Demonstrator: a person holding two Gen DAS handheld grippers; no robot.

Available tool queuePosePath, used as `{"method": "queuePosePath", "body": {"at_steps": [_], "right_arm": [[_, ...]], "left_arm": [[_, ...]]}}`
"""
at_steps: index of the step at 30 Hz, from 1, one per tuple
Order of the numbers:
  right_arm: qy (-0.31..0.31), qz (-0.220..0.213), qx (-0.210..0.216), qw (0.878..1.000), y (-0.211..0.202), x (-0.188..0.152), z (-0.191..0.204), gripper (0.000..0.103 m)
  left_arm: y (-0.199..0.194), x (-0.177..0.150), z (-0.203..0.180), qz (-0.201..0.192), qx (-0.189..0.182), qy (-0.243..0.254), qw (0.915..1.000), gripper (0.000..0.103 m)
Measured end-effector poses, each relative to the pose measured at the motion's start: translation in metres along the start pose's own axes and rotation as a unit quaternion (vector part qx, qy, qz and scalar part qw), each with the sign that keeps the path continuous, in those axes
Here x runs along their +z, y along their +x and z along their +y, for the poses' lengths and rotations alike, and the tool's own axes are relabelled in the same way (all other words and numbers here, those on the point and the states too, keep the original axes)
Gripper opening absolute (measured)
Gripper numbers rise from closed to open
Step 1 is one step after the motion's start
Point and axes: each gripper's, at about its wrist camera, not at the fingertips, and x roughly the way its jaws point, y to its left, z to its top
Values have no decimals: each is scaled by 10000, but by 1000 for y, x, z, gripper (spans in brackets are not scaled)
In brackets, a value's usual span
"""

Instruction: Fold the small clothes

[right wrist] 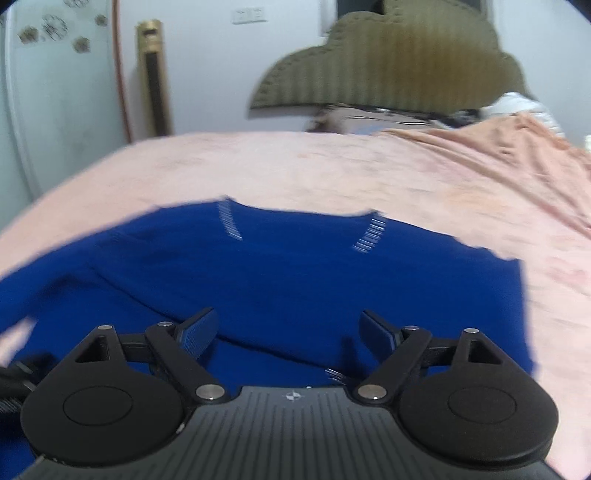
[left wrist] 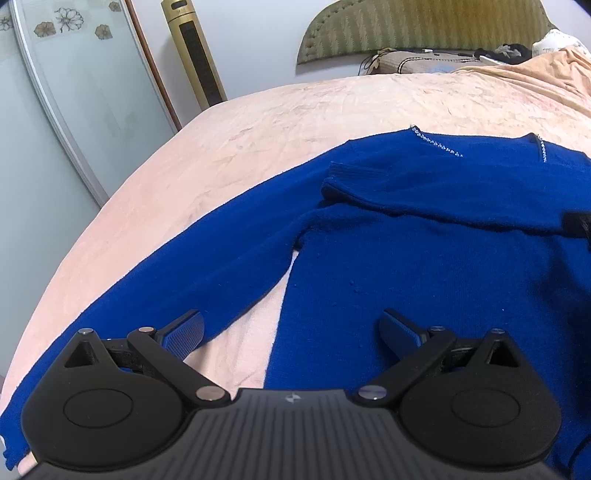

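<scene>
Both pairs of tongs are hanging wide open over the bed, gripping nothing: the left tongs (left wrist: 291, 328) are hovering above the gap between a sleeve and the body of the garment, and the right tongs (right wrist: 288, 328) are poised over its lower front. Beneath them a blue knit sweater (left wrist: 424, 266) is lying spread flat, neckline away from me, with small sparkling trim (left wrist: 437, 146) running along each shoulder.

As for progress, I would judge the folding to be only just starting. One sleeve (left wrist: 406, 192) is already lying across the chest, its cuff pointing toward the left side, while the other sleeve (left wrist: 177, 273) is still stretching straight out over the bedding, its cuff reaching past the left tongs. That sleeve, and then the folding of the body, look to be what is left.

Underneath, a pale peach bedspread (left wrist: 258, 122) is covering the bed, a little rumpled toward the far right. At the head, an olive padded headboard (left wrist: 424, 33) is standing against a white wall, with pillows and a dark tangle of things below it. Off to the left a tall gold tower unit (left wrist: 192, 51) is standing beside a frosted sliding door with flower patterns (left wrist: 70, 85). The right view is blurring somewhat.
</scene>
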Motion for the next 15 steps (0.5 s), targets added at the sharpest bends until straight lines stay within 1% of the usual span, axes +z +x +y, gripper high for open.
{"method": "queuePosePath", "body": {"at_steps": [2,3,4,6,8,11,15], "right_arm": [[86,117,-296,9995,4,-9,-16,86],[197,194,-353,9990,8,-12,-23,86],[332,260,-337,9985,10,-16,-33,87],[400,199,-246,9987,11,-24,-41,91],[325,167,-215,9991,13,-28,-41,103],[127,189,-226,9995,19,-29,-35,103],[148,159,-207,9995,16,-28,-35,103]], "left_arm": [[-2,-1,-1,9,-5,-6,10000,102],[-2,-1,-2,3,0,1,10000,102],[-2,-1,-4,-3,16,18,10000,102],[-3,-1,-6,-14,55,59,10000,102],[-4,-1,-6,-28,84,69,9999,102],[-5,-2,-6,-26,118,62,9999,102],[-5,-2,-7,14,200,44,9998,102]]}}
